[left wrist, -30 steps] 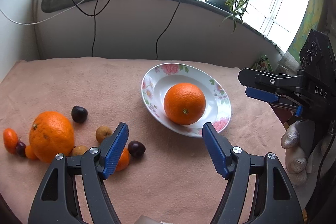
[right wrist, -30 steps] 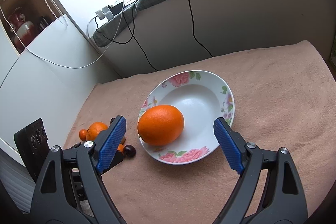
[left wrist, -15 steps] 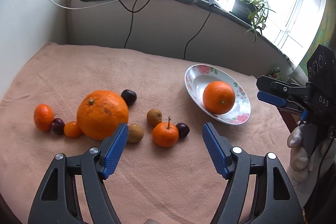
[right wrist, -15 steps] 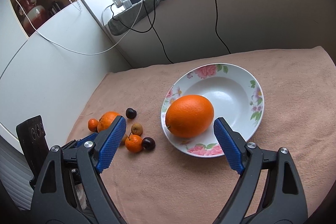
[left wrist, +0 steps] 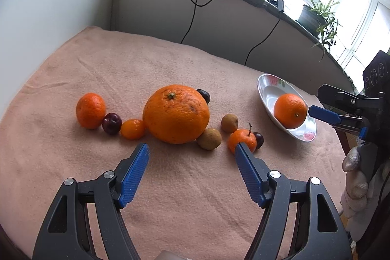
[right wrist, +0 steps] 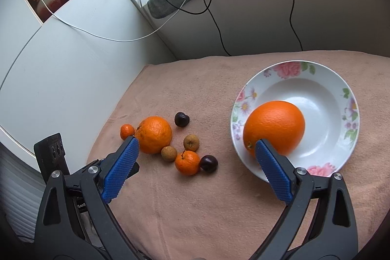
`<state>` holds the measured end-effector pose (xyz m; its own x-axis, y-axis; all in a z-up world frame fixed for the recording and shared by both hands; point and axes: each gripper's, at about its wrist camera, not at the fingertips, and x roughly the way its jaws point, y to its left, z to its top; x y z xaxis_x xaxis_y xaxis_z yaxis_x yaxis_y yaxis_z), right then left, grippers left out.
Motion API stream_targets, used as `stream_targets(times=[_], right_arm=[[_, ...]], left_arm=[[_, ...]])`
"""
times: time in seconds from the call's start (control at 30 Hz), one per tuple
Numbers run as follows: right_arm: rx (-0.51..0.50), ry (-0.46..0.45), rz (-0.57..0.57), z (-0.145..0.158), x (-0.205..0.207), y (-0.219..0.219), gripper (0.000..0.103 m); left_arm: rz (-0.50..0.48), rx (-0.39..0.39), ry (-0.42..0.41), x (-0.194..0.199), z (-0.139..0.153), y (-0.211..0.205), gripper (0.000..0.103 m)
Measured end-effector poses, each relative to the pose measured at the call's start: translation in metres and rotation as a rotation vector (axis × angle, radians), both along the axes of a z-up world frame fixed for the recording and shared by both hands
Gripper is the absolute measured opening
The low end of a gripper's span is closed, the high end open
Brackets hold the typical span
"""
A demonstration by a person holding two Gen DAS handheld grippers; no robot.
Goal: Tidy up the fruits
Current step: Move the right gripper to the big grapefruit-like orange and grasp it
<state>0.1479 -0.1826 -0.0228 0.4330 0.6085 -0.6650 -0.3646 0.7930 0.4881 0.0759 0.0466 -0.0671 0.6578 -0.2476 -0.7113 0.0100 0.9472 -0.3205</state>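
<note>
With one orange plated, the big round orange is lined up between the empty, parted left gripper, needing wider jaws, while the empty right gripper is opening.

Two fisheye views each look forward and steeply down along a gripper's blue-padded jaws at a cloth-covered desk. The left view sits close above the loose fruit cluster, facing the window sill. The right view looks from beside the floral plate; both share plate and cluster.
</note>
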Motion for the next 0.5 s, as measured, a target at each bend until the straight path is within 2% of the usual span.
stream_targets(times=[0.2,0.5], right_arm=[[0.054,0.064,0.064,-0.007,0.013,0.026,0.098],[0.119,0.155,0.148,-0.021,0.034,0.069,0.098]], left_arm=[[0.015,-0.021,0.016,-0.001,-0.009,0.012,0.073],[0.017,-0.036,-0.003,0.001,-0.012,0.021,0.071]])
